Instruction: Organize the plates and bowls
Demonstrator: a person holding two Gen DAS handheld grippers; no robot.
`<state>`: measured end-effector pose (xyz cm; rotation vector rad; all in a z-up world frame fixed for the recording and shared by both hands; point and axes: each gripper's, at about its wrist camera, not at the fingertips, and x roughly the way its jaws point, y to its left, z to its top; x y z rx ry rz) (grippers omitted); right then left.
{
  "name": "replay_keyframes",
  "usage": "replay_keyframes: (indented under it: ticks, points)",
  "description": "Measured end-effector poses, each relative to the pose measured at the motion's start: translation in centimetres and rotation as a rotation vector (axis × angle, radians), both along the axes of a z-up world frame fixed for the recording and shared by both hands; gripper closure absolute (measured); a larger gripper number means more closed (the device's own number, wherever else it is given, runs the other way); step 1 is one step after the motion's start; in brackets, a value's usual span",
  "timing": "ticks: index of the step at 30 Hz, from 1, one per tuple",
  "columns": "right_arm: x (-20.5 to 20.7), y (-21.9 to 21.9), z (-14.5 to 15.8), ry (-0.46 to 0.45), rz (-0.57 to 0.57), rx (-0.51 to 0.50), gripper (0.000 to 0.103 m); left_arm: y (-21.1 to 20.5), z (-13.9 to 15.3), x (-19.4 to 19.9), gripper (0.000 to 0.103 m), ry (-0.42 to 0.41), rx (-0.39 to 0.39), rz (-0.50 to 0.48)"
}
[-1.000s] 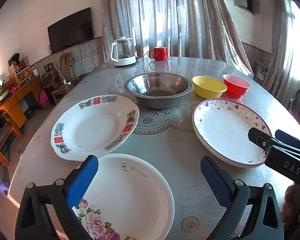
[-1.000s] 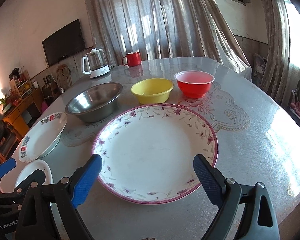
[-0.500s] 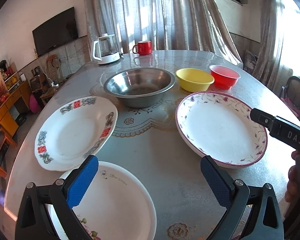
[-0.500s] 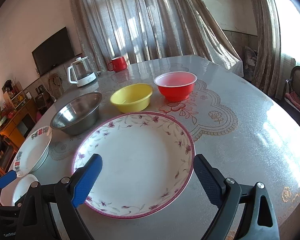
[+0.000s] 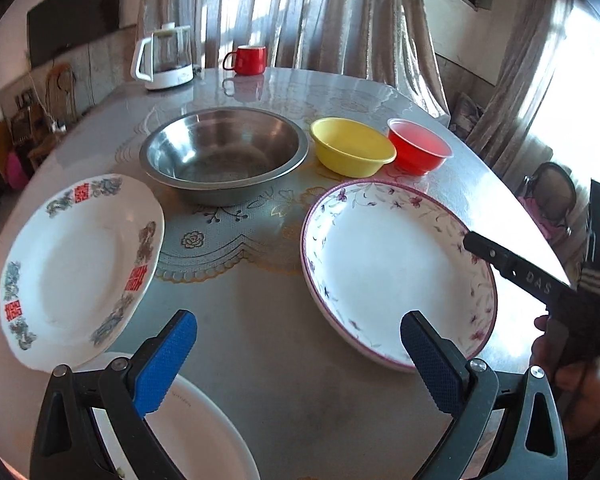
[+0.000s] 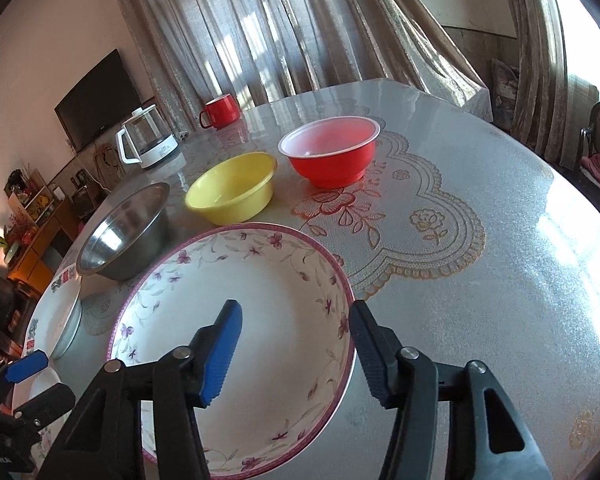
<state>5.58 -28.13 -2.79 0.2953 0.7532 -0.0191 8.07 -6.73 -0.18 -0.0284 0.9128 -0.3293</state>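
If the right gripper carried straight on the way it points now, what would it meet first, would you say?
Most likely the purple-flowered plate: the right gripper has its jaws astride the near right rim, just closing, not yet pressing it. Depth is hard to judge.

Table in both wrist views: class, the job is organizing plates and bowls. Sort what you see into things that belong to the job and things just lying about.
Belong to the job:
- purple-flower plate
- red-character plate
- rose plate
- steel bowl
- yellow bowl
- red bowl

Just lying about:
- glass kettle
- red mug
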Motion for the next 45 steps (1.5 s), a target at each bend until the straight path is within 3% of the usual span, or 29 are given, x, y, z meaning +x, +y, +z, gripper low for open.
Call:
replay_keyframes:
  ticks: [4,8,10,12,13,18,28,38,45]
  points:
    - [0.5,-0.8,-0.1,0.006,-0.008,0.012,0.053,-0.5,-0.3,1.6,0.016,0.034,-0.021,-0.027]
    - [1.3,-1.6,-1.1,0.043,0.010,0.041,0.053,-1.3,-1.0,3.1,0.038,0.095,-0.061,-0.064]
    - [1.6,-1.7,-1.7,0.059,0.020,0.037,0.058,-2.0,-1.6,3.6,0.046,0.107,-0.033,-0.069]
    - [1.9,-1.7,-2.3,0.078,0.027,0.038,0.066,-2.4,-2.5,4.3,0.064,0.149,-0.022,-0.065]
    - [1.9,-1.6,-2.6,0.086,0.032,0.042,0.067,-2.4,-3.0,4.6,0.066,0.168,-0.026,-0.068]
    - [1.8,-1.4,-2.7,0.075,0.049,0.020,0.070,-3.1,-3.8,4.7,0.073,0.189,-0.021,-0.081]
    - [1.8,-0.9,-2.5,0.088,0.066,0.023,0.070,-2.5,-3.7,4.1,0.074,0.163,-0.005,-0.058]
    - [2.0,2.4,-2.6,0.103,0.142,0.044,0.070,1.9,-3.3,3.4,0.073,0.172,-0.007,0.030]
    - [2.0,5.1,-2.6,0.115,0.189,0.005,0.070,4.5,-3.2,2.3,0.073,0.175,-0.007,0.061]
